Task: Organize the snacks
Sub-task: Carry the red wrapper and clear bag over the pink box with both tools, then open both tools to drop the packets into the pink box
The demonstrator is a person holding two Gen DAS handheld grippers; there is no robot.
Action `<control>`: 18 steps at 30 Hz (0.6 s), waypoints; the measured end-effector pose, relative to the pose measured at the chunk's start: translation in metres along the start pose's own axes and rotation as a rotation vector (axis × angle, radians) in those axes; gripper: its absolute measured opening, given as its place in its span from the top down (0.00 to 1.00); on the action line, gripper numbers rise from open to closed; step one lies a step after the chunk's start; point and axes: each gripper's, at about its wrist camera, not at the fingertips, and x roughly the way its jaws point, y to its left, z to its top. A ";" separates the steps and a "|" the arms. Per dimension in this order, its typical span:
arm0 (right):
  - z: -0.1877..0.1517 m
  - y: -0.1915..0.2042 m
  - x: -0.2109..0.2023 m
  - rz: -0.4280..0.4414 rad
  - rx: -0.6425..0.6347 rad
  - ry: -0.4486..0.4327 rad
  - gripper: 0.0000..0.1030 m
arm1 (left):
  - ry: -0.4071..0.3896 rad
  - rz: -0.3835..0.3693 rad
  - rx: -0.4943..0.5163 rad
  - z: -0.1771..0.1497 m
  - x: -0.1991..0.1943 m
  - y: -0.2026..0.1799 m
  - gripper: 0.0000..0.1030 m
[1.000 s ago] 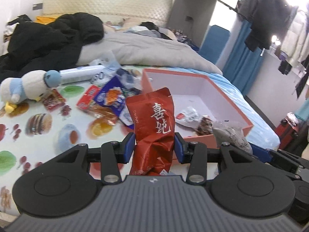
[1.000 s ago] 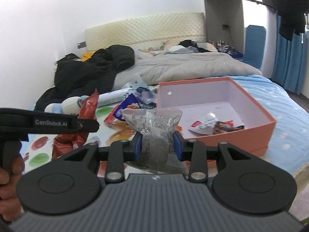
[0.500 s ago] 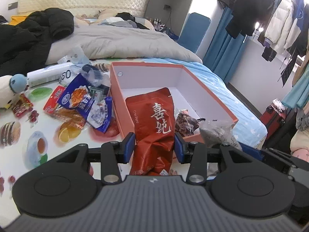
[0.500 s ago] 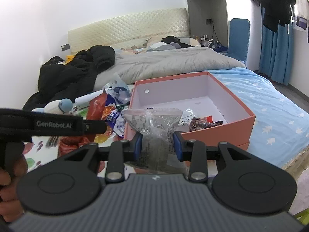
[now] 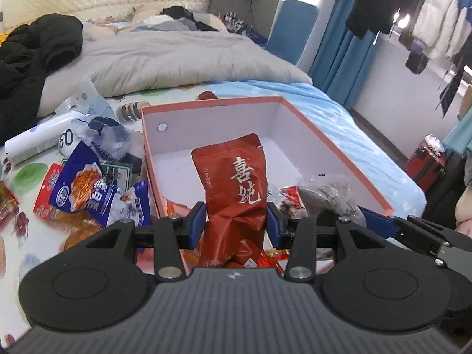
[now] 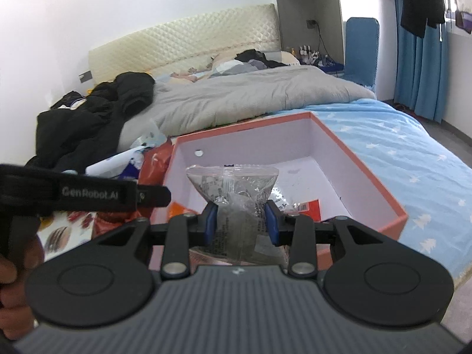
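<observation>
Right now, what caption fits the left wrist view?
Left tool holds a red snack packet above the open pink box.

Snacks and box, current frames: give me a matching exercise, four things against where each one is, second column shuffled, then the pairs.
Things:
1. red pouch
2. clear packet
3. blue packet
4. pink box

Places:
A. on the printed sheet, left of the box
B. clamped in the right tool
C. on the bed, open, a few snacks inside
D. clamped in the left tool

Pairs: 1-D, 2-B, 3-A, 4-C
</observation>
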 end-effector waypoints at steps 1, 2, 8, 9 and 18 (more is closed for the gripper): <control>0.002 -0.004 0.009 -0.004 0.005 0.008 0.63 | 0.006 0.004 0.003 0.004 0.007 0.001 0.53; 0.002 -0.008 0.015 -0.002 0.014 0.014 0.63 | 0.015 0.008 0.004 0.008 0.015 0.002 0.53; -0.003 -0.023 0.061 0.005 0.051 0.086 0.63 | 0.073 0.035 0.003 0.020 0.059 0.007 0.52; -0.003 -0.024 0.067 0.004 0.052 0.098 0.63 | 0.087 0.035 -0.004 0.020 0.067 0.008 0.52; -0.017 -0.028 0.095 -0.007 0.070 0.155 0.62 | 0.102 0.053 0.042 0.017 0.080 0.009 0.42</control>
